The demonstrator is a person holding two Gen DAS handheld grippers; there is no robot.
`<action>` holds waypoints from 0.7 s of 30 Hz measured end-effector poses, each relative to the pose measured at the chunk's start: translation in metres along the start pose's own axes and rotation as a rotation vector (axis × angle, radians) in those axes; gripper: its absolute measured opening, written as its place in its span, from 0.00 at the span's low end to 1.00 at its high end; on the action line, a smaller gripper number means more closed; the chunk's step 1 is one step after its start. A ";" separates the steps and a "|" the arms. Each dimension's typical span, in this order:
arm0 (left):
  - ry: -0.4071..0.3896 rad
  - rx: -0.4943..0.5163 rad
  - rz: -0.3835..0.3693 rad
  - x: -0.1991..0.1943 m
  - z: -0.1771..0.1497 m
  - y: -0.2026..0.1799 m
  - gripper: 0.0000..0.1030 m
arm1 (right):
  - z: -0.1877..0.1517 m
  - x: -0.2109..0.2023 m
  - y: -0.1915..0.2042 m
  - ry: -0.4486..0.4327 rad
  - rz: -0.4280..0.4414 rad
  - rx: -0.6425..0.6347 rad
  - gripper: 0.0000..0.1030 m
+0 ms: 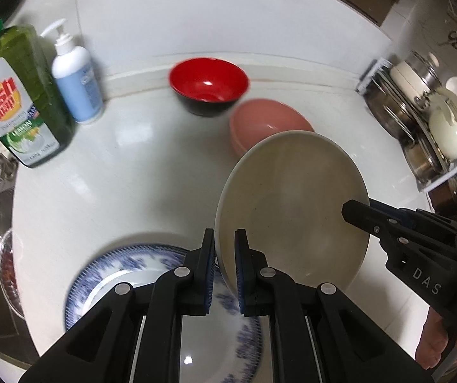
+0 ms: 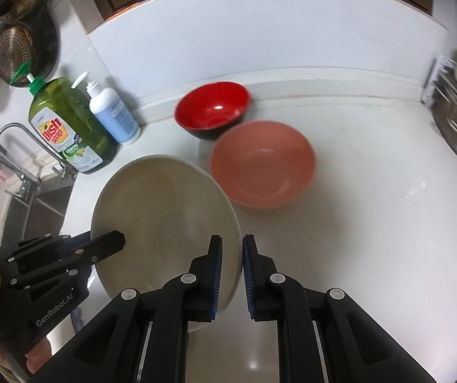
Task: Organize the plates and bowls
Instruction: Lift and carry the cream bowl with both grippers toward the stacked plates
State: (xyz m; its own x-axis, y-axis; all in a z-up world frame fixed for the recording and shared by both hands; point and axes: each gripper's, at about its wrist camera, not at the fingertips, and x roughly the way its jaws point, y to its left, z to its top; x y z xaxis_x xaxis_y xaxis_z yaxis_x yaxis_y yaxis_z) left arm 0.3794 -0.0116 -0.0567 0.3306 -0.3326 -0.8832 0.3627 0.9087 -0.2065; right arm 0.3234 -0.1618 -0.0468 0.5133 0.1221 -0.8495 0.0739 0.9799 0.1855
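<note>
A wide beige dish (image 1: 292, 198) hangs tilted above the white counter, held from both sides. My left gripper (image 1: 225, 239) is shut on its near rim. My right gripper (image 2: 232, 244) is shut on the opposite rim of the beige dish (image 2: 164, 217). Each gripper shows in the other's view: the right gripper (image 1: 354, 212) and the left gripper (image 2: 113, 241). Below the dish a blue-patterned white plate (image 1: 101, 281) lies on the counter. Further back stand a red bowl with a black outside (image 1: 209, 79) (image 2: 212, 105) and a pink bowl (image 1: 266, 118) (image 2: 260, 162), close together.
A green dish soap bottle (image 1: 21, 102) (image 2: 69, 127) and a white pump bottle (image 1: 75, 76) (image 2: 113, 115) stand at the back left. A faucet (image 2: 21, 146) and sink lie left. A rack of steel pots (image 1: 420, 111) stands right. A colander (image 2: 14, 48) hangs on the wall.
</note>
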 end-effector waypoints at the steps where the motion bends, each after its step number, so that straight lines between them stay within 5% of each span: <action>1: 0.003 0.004 -0.004 0.001 -0.002 -0.005 0.11 | -0.004 -0.002 -0.004 0.003 -0.005 0.006 0.14; 21: 0.142 0.087 -0.051 0.038 -0.039 -0.090 0.13 | -0.063 -0.014 -0.098 0.081 -0.062 0.147 0.14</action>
State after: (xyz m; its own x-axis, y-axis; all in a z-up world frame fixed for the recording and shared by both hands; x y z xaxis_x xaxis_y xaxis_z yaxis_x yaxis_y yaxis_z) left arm 0.3258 -0.0961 -0.0885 0.1853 -0.3334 -0.9244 0.4521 0.8642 -0.2211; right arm 0.2551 -0.2500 -0.0847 0.4334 0.0804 -0.8976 0.2306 0.9529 0.1967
